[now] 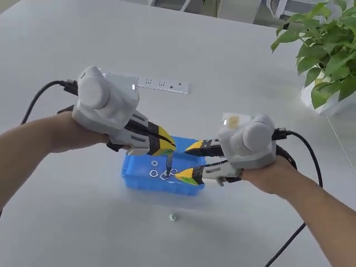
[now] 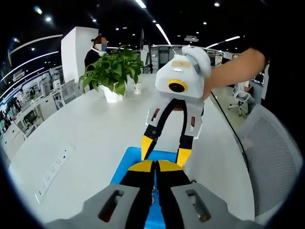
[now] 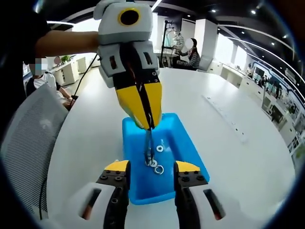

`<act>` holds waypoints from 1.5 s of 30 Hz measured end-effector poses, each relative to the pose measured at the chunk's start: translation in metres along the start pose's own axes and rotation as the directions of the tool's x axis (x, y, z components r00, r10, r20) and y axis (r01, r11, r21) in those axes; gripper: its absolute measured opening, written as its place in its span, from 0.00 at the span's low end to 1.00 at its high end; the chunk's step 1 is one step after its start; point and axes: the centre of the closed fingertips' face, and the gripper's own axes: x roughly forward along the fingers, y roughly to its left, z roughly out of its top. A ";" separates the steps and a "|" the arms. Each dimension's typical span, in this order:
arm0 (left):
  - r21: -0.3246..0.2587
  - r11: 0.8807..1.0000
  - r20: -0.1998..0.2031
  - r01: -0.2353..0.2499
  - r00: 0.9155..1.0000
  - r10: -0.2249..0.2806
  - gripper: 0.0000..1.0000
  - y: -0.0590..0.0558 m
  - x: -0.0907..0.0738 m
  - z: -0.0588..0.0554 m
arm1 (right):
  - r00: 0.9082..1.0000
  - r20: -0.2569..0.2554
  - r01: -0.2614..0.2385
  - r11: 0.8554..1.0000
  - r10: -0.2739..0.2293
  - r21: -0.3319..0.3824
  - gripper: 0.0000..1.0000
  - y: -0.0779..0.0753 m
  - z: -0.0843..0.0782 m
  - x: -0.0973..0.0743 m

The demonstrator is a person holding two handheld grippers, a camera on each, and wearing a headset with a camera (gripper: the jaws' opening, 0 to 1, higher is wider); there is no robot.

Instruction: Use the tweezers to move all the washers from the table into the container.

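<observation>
The washers (image 1: 153, 173) were small, flat silvery rings, and several lay loose on the floor of the shallow blue container (image 1: 161, 186), right below the fingers of both grippers. The left gripper (image 1: 167, 147) had its yellow-and-black fingers pressed together on a thin pair of metal tweezers (image 1: 167, 166), which hung from the fingertips down into the container. The right gripper (image 1: 182, 163) faced it from the other side with its fingers spread apart and nothing between them, one on each side of the tweezers' lower end. One small silvery piece (image 1: 173, 217) lay on the pale surface (image 1: 83, 44) outside the container, below and nearer the person than both sets of fingers; it was too small to tell whether it was a washer or a nut. The right gripper view looked between its own parted fingers (image 3: 116, 169) and showed what the head view blurred: three washers (image 3: 159, 169) bunched just ahead of those fingers, and the tweezers (image 3: 149, 143) with their tips down among them. Whether the tips pinched one could not be told. The left gripper view hid the washers behind its own closed fingers (image 2: 143, 167), but it showed the right gripper (image 2: 164, 155) head-on with its fingers apart. A potted plant (image 2: 112, 69) stood well beyond the fingers, and a white power strip (image 2: 52, 171) lay off to their left.
</observation>
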 end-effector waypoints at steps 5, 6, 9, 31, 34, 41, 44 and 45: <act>-0.005 1.000 0.007 -0.008 1.000 0.008 0.04 -0.001 -0.004 0.005 | 0.999 0.009 0.030 0.999 -0.031 0.021 0.40 0.003 -0.002 -0.013; -0.007 1.000 0.008 -0.010 1.000 0.010 0.04 -0.002 -0.005 0.007 | 0.999 0.009 0.036 0.999 -0.036 0.025 0.41 0.004 -0.003 -0.015; -0.007 1.000 0.018 -0.009 1.000 0.009 0.04 -0.004 -0.008 0.011 | 0.998 0.014 0.056 0.998 -0.057 0.042 0.44 0.006 -0.005 -0.024; 0.038 0.999 0.034 -0.034 0.999 0.033 0.04 -0.026 -0.032 0.043 | 0.985 0.050 0.162 0.982 -0.167 0.101 0.50 0.024 -0.012 -0.064; 0.043 0.999 0.036 -0.027 0.999 0.026 0.04 -0.030 -0.033 0.046 | 0.984 0.051 0.164 0.981 -0.170 0.104 0.52 0.027 -0.013 -0.066; 0.046 0.999 0.049 -0.016 0.999 0.013 0.04 -0.040 -0.034 0.051 | 0.985 0.055 0.159 0.981 -0.166 0.107 0.56 0.034 -0.014 -0.067; 0.034 0.999 0.068 -0.006 0.998 0.004 0.04 -0.044 -0.035 0.054 | 0.984 0.060 0.158 0.981 -0.165 0.110 0.57 0.037 -0.015 -0.067; 0.036 0.999 0.067 -0.004 0.998 0.001 0.04 -0.045 -0.034 0.054 | 0.985 0.059 0.156 0.981 -0.163 0.111 0.57 0.038 -0.015 -0.066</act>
